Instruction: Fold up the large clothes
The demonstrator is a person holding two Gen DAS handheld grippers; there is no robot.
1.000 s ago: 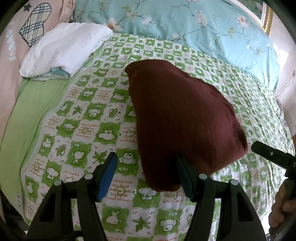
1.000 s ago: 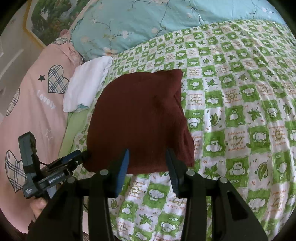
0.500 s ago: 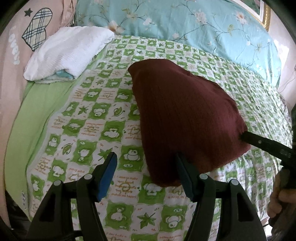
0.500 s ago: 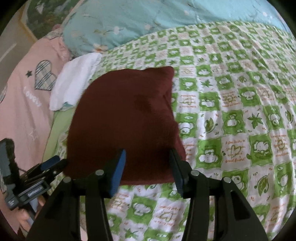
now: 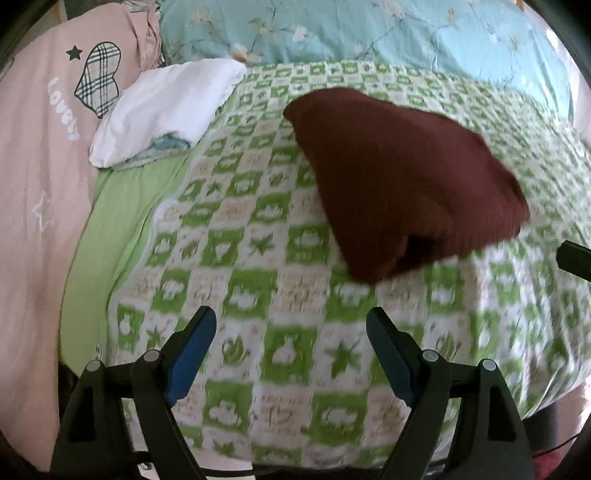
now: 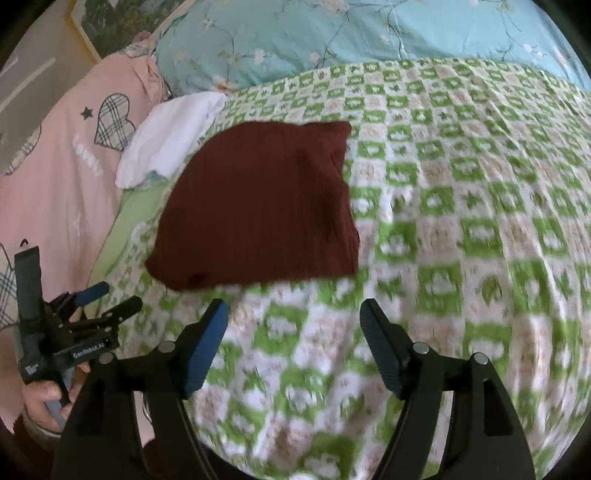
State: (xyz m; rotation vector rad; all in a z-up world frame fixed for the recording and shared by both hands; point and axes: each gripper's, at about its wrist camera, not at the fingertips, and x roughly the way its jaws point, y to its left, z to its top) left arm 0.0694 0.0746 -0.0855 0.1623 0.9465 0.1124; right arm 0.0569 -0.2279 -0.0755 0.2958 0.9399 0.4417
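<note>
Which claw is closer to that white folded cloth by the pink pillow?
Left. The left claw is by the pink pillow, on the same side as the white cloth; the right claw sits further over, before the maroon garment. Both have just been opening, empty.

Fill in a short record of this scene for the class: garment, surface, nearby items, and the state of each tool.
garment: dark red folded garment, lying flat on the bed, held by neither tool
surface: green and white checked bedspread
nearby items: white folded cloth beyond the garment's left side; blue floral pillow at the head; pink quilt along the left
left tool: jaws have just been opening, nothing between them
right tool: jaws have just been opening, nothing between them
</note>
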